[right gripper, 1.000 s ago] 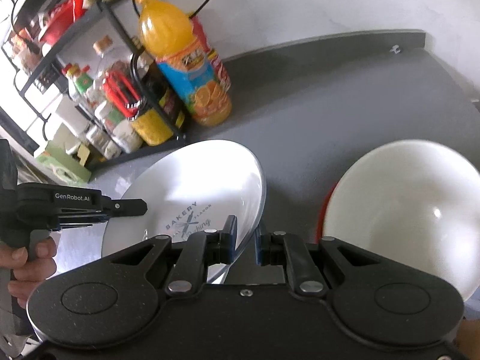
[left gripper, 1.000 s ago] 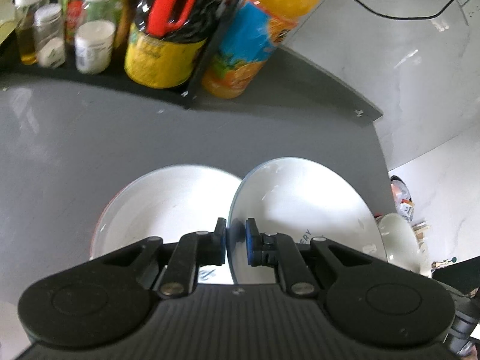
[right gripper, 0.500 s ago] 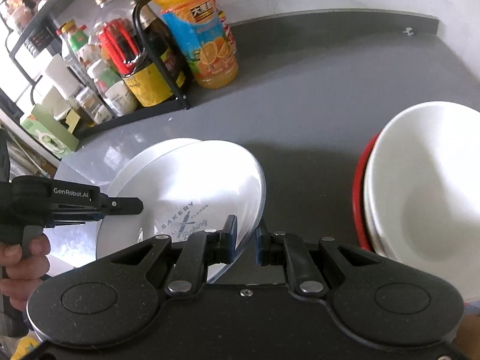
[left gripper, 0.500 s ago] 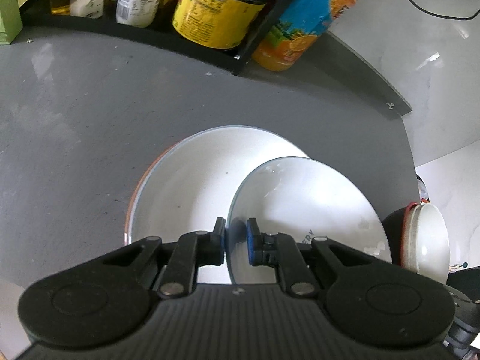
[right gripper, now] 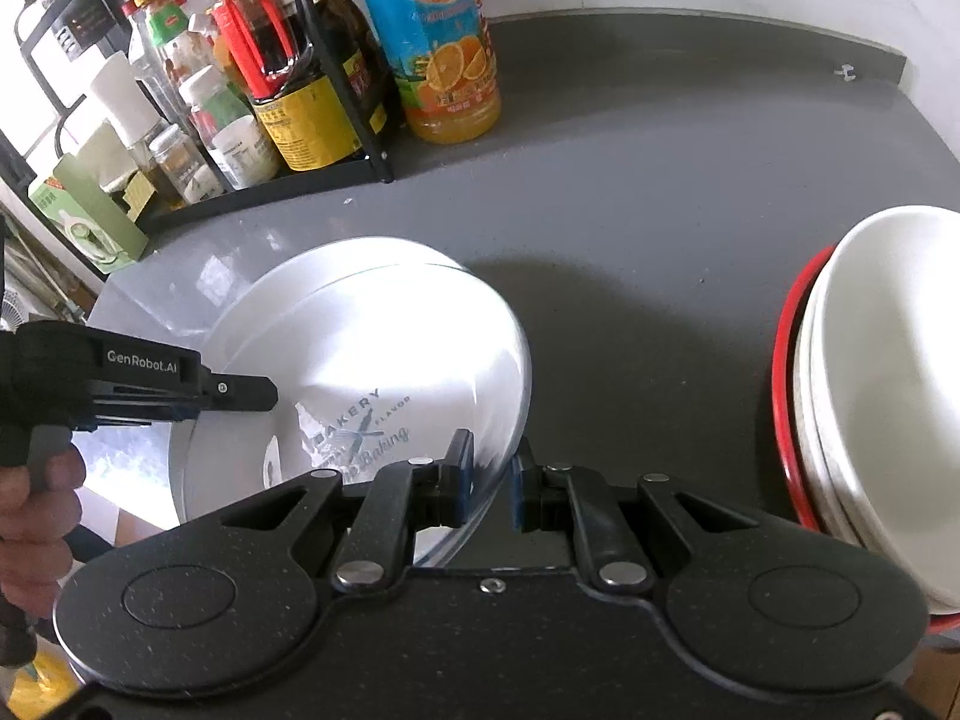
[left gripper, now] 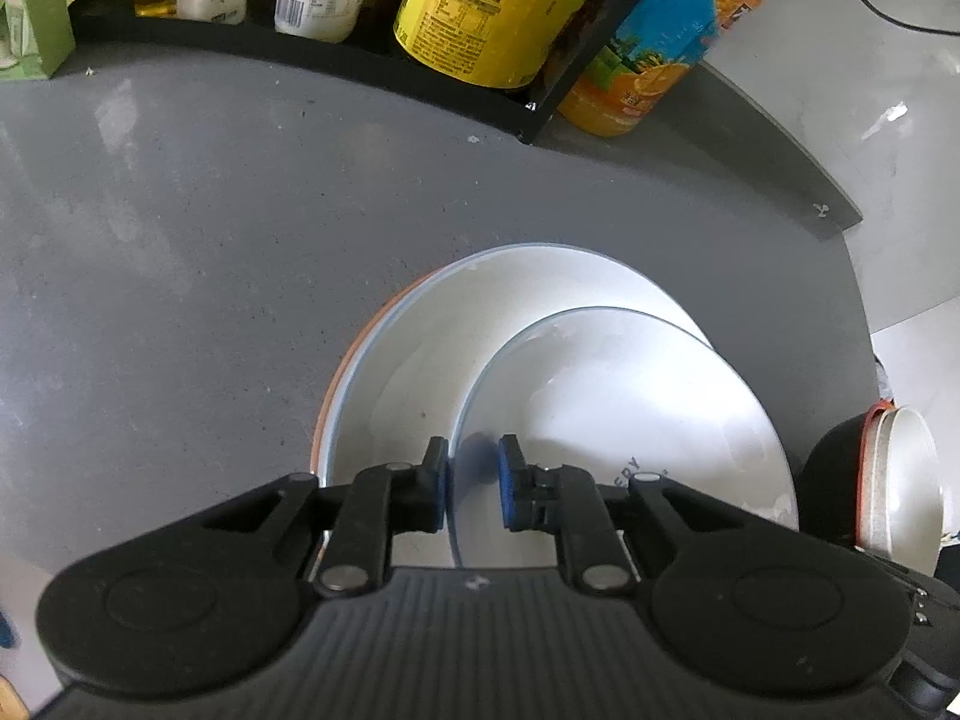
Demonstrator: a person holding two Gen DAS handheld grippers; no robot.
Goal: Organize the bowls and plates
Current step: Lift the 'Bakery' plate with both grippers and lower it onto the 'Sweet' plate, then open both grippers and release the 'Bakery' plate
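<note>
A clear glass plate [left gripper: 630, 408] [right gripper: 372, 360] printed "BAKERY" hangs tilted just over a larger white plate [left gripper: 420, 372] [right gripper: 270, 288] with an orange outer rim, which lies on the grey counter. My left gripper [left gripper: 474, 480] is shut on the glass plate's near-left rim; in the right wrist view it [right gripper: 264, 393] reaches in from the left. My right gripper [right gripper: 492, 474] is shut on the opposite rim. A stack of white bowls [right gripper: 888, 390] [left gripper: 900, 480] in a red-rimmed one stands to the right.
A black wire rack of sauce bottles and jars [right gripper: 288, 96] [left gripper: 480, 30] lines the back, with an orange juice bottle [right gripper: 450, 60] [left gripper: 648, 72] beside it. A green box [right gripper: 90, 216] stands at the far left. A hand [right gripper: 36, 510] holds the left gripper. Bare grey counter [right gripper: 660, 210] lies between plates and bowls.
Both grippers have carried the glass plate left and down, from beside the white plate to over it. The bowl stack has slid toward the right edge of the right wrist view.
</note>
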